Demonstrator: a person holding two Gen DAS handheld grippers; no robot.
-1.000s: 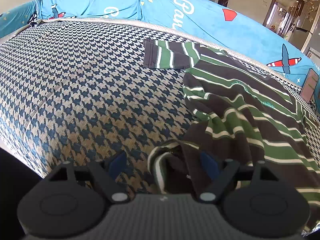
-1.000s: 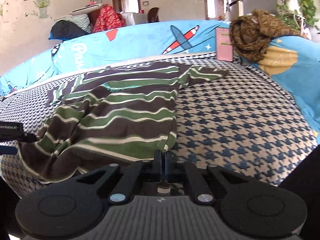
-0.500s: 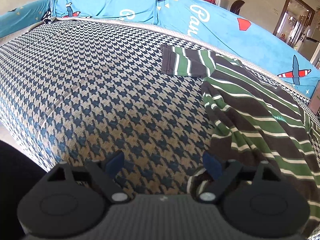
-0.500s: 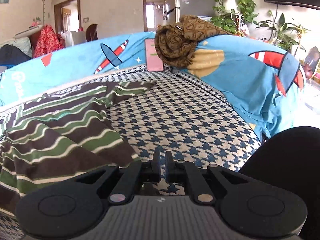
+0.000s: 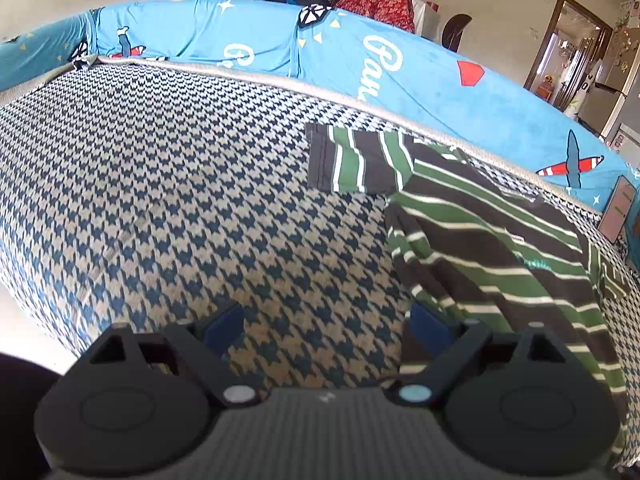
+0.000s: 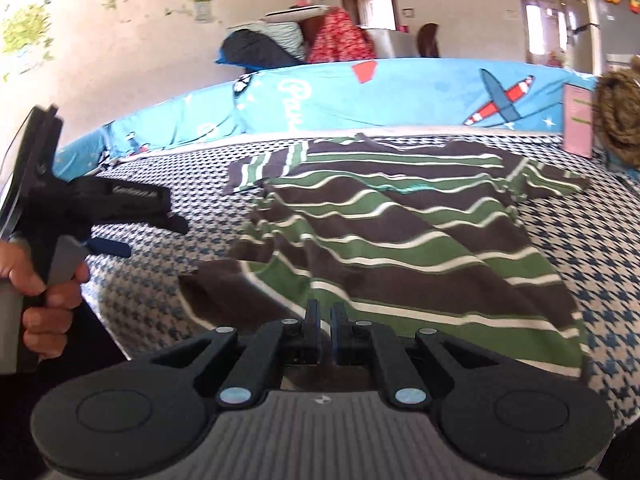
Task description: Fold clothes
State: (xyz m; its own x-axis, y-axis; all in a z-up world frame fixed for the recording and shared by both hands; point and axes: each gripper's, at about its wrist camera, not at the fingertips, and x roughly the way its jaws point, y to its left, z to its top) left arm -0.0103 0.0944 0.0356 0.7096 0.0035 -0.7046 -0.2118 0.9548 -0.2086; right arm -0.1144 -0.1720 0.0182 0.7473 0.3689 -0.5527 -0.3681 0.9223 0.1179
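A brown, green and white striped T-shirt (image 5: 492, 236) lies rumpled on the houndstooth bed cover (image 5: 180, 200); it also shows in the right wrist view (image 6: 400, 236). My left gripper (image 5: 326, 324) is open and empty, its right finger beside the shirt's left hem edge. It also shows at the left of the right wrist view (image 6: 120, 236), held in a hand. My right gripper (image 6: 325, 320) is shut at the shirt's near hem; whether cloth is pinched cannot be told.
A blue airplane-print cushion wall (image 5: 360, 64) runs along the back of the bed. A pink box (image 6: 578, 124) and a brown knitted bundle (image 6: 620, 116) sit at the far right. The bed edge (image 5: 24, 312) drops off at near left.
My left gripper let go of the shirt's hem corner and drew back to the left, open. My right gripper swung away to the right, then back to the near hem, still shut.
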